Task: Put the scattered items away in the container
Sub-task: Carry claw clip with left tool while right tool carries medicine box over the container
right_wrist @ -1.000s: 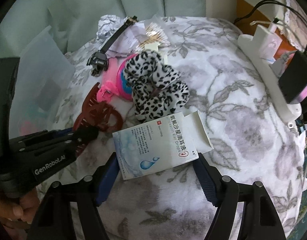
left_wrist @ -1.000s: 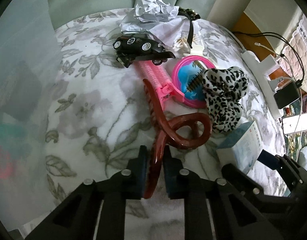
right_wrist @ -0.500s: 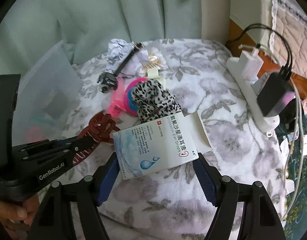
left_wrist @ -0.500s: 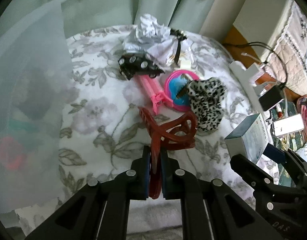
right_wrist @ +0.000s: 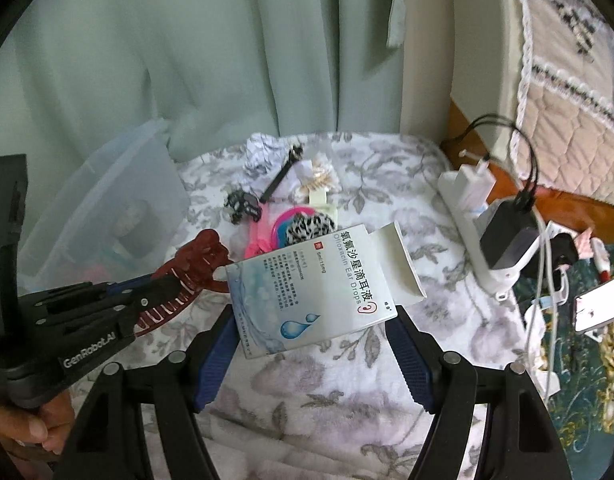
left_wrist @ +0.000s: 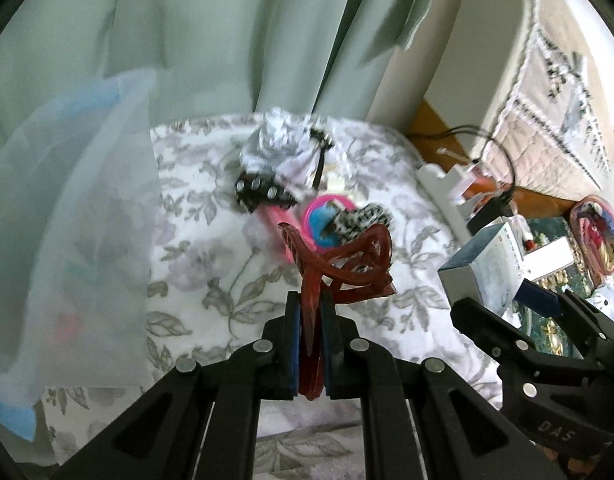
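My left gripper (left_wrist: 310, 304) is shut on a dark red hair claw clip (left_wrist: 339, 264), which hangs in the air above the floral cloth (left_wrist: 211, 264). My right gripper (right_wrist: 311, 320) holds a white and blue ear-drops box (right_wrist: 307, 280) across its width, one end flap open, also lifted off the cloth. In the right wrist view the left gripper (right_wrist: 163, 284) and the claw clip (right_wrist: 199, 256) sit just left of the box. The translucent plastic container (left_wrist: 67, 200) stands at the left, with blurred items inside.
On the cloth behind lie a black toy car (left_wrist: 263, 194), a pink comb (left_wrist: 275, 220), a pink round mirror (left_wrist: 327, 220), a leopard scrunchie (left_wrist: 367, 216), crumpled paper (left_wrist: 279, 140) and a black strap (right_wrist: 281, 176). A power strip (right_wrist: 467, 232) with a charger (right_wrist: 507, 236) lies right. Curtains hang behind.
Both grippers have risen off the cloth, the left with the claw clip and the right with the box. The views have tilted up, showing more curtain.
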Action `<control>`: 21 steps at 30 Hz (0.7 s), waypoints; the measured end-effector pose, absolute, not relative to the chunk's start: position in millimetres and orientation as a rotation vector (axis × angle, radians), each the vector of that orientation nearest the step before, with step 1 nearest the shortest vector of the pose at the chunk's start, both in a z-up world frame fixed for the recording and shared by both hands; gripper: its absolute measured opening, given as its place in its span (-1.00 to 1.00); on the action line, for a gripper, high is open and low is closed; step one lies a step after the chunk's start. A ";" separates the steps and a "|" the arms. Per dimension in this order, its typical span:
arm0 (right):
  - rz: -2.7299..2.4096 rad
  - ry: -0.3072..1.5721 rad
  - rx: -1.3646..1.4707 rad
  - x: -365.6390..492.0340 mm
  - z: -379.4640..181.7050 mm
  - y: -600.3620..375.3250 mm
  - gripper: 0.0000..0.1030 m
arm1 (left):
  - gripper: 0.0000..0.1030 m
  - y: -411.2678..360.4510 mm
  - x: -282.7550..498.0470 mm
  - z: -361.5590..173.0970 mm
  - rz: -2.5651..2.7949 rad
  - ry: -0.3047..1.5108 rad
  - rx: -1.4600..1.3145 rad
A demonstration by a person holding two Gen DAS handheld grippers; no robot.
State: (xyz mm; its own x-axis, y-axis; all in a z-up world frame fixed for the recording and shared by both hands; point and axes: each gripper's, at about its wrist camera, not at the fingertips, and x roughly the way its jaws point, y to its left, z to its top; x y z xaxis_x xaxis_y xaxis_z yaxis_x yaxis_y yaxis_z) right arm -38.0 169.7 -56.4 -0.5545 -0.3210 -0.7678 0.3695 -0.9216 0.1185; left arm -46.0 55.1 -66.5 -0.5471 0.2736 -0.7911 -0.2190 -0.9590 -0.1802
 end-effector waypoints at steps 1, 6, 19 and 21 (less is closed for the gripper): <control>-2.479 0.081 1.183 -34.8 -50.7 170.0 0.48 | -0.84 54.5 -43.2 -60.8 2.547 -0.086 -1.291; -2.510 0.091 1.102 -22.3 -26.3 168.2 0.48 | -0.84 45.9 -28.9 -28.2 2.595 -0.097 -1.157; -2.521 0.146 0.868 3.9 41.2 137.1 0.48 | -0.84 -29.6 6.8 51.2 2.843 -0.190 -0.802; -2.513 0.152 0.834 6.0 50.6 129.5 0.48 | -0.84 -43.4 10.9 56.7 2.885 -0.211 -0.772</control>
State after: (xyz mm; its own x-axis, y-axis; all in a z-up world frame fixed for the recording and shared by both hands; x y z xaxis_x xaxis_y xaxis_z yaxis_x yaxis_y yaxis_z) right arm 6.0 129.5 50.6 -0.6962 -0.4117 -0.5881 0.4794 -0.8764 0.0460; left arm 10.9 -43.4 56.7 -0.8568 0.1778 -0.4840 -0.1056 -0.9793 -0.1728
